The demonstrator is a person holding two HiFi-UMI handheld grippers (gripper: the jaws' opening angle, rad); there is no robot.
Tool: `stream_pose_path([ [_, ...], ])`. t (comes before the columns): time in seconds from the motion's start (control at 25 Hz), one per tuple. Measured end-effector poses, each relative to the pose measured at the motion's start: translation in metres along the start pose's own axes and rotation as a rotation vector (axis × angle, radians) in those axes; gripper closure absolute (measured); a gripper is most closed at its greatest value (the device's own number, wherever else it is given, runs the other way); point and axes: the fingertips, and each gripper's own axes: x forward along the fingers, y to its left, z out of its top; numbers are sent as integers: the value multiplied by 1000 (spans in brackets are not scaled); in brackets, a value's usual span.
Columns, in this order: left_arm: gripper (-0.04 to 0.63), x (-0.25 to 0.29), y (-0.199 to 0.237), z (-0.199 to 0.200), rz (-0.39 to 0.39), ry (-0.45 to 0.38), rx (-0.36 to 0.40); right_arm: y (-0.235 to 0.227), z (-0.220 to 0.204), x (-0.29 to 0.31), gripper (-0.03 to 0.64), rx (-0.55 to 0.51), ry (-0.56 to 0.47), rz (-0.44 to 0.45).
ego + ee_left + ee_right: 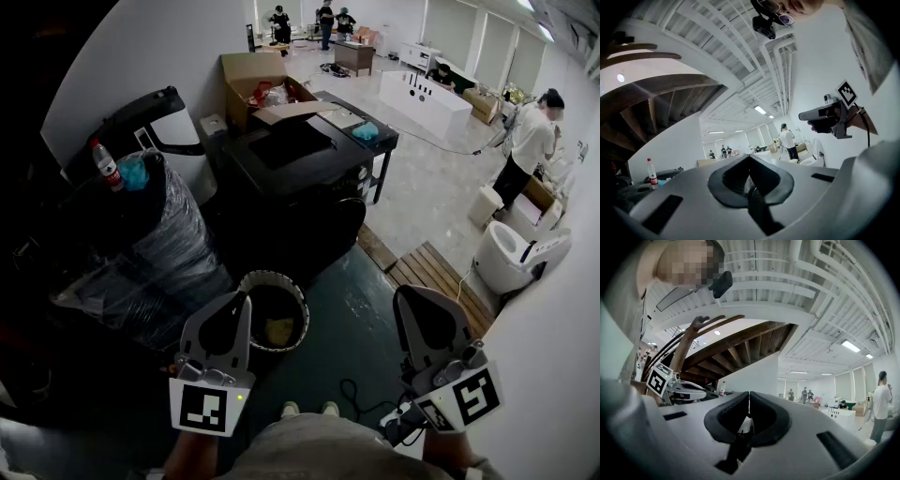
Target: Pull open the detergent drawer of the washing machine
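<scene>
The dark front-loading washing machine (pixel 292 161) stands in the middle of the head view, well ahead of both grippers. Its front is in shadow, and I cannot make out the detergent drawer. My left gripper (pixel 246 300) is held low at the bottom left, its jaws shut with nothing between them (pixel 750 157). The right gripper (pixel 401 296) is at the bottom right, also shut and empty (pixel 749 393). Both point level into the room, close to my body. Neither touches the machine.
A round laundry basket (pixel 302 302) sits on the floor between me and the machine. A black-wrapped bundle (pixel 150 244) with a plastic bottle (pixel 106 165) stands at left. A cardboard box (pixel 255 67), wooden pallet (pixel 436 272), white toilet (pixel 511 255) and a person (pixel 530 141) are around.
</scene>
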Motion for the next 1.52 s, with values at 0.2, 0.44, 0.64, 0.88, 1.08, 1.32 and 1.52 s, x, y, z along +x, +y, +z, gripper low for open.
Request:
stream_pose_path([
  [0.2, 578, -2, 0, 0, 1, 0, -1, -7, -6, 0, 584, 19, 13, -37],
  [0.44, 578, -2, -1, 3, -1, 1, 2, -6, -3, -1, 584, 24, 4, -20],
  [0.64, 578, 0, -8, 3, -11, 5, 1, -10, -5, -4, 584, 29, 11, -23],
  [0.88, 578, 5, -15, 6, -14, 12, 2, -14, -5, -10, 584, 49, -8, 3],
  [1.08, 578, 10, -27, 7, -7, 15, 12, -27, -3, -18, 342, 79, -47, -3],
  [1.32, 578, 18, -38, 9, 15, 30, 11, -44, -8, -25, 313, 80, -38, -2],
  [1.52, 578, 22, -53, 6, 33, 47, 17, -54, -22, -39, 292, 126, -13, 17],
])
